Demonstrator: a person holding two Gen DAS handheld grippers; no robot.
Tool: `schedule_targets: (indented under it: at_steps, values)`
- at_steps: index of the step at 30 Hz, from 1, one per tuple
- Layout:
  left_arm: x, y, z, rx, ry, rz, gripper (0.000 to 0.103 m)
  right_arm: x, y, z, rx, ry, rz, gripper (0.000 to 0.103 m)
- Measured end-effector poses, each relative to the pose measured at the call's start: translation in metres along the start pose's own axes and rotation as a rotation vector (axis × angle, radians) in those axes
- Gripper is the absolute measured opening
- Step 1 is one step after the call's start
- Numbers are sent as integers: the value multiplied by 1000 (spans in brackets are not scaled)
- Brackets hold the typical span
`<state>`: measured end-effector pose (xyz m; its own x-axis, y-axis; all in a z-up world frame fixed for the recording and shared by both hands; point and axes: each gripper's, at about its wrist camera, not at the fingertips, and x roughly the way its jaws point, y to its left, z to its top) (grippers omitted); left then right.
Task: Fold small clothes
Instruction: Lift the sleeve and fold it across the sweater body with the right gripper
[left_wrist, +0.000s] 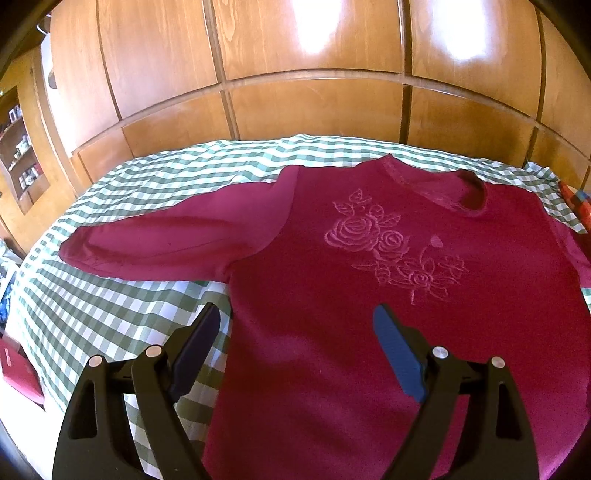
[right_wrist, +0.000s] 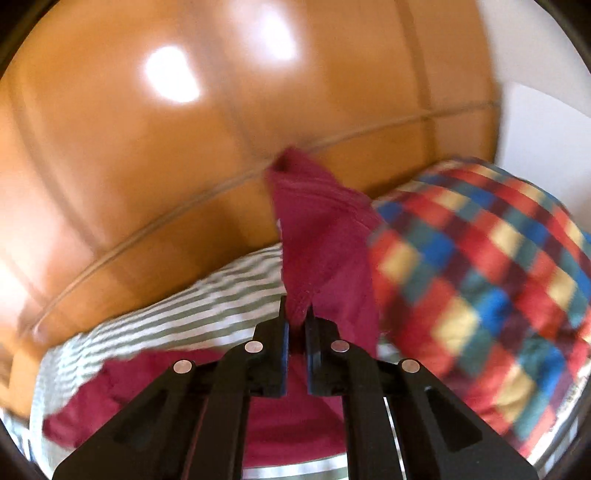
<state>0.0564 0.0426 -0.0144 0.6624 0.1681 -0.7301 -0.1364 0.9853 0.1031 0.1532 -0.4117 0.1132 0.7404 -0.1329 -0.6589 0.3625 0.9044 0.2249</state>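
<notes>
A dark red sweatshirt with an embroidered rose pattern lies face up on the green-and-white checked bedspread. Its one sleeve stretches out to the left. My left gripper hovers open over the sweatshirt's lower left side, one finger over the bedspread, one over the cloth, nothing between them. In the blurred right wrist view my right gripper is shut on a fold of the sweatshirt's other sleeve, which rises lifted off the bed.
A wooden panelled wardrobe stands right behind the bed. A multicoloured checked pillow lies at the right. A dark red item sits at the left edge, and wooden shelves with small objects stand at the far left.
</notes>
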Motion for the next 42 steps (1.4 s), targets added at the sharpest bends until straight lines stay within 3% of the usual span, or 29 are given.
schedule_targets:
  at_steps: [9, 16, 18, 19, 20, 21, 27, 33, 35, 37, 39, 40, 42]
  values:
    - [4, 30, -4, -95, 54, -58, 85, 25, 169, -60, -207, 128, 328, 6]
    - [6, 47, 1, -104, 46, -86, 85, 60, 247, -135, -277, 291, 481, 6]
    - [8, 49, 6, -108, 48, -115, 85, 66, 257, -152, -295, 333, 502, 10]
    - [8, 50, 7, -108, 47, -130, 85, 70, 259, -159, -296, 370, 530, 28]
    - [9, 49, 10, -107, 49, -153, 85, 67, 258, -163, -297, 378, 537, 49]
    - [9, 49, 12, -106, 50, -173, 85, 63, 255, -165, -297, 365, 538, 53]
    - [28, 33, 40, -114, 65, -331, 85, 27, 187, -156, -238, 303, 507, 54]
    - [75, 0, 65, -93, 128, -377, 82, 8, 84, -143, -94, 250, 317, 54]
    - [92, -12, 69, -94, 179, -439, 68, 9, 62, -144, -56, 254, 277, 54]
    - [100, -23, 72, -93, 192, -448, 65, 15, 44, -147, -26, 270, 246, 54]
    - [103, -35, 78, -70, 185, -457, 30, 22, 39, -152, -20, 285, 213, 54]
    - [103, -39, 82, -59, 196, -475, 6, 25, 37, -153, -11, 290, 206, 54]
    - [88, -35, 95, -75, 137, -501, 6, 28, 39, -154, 4, 282, 216, 54]
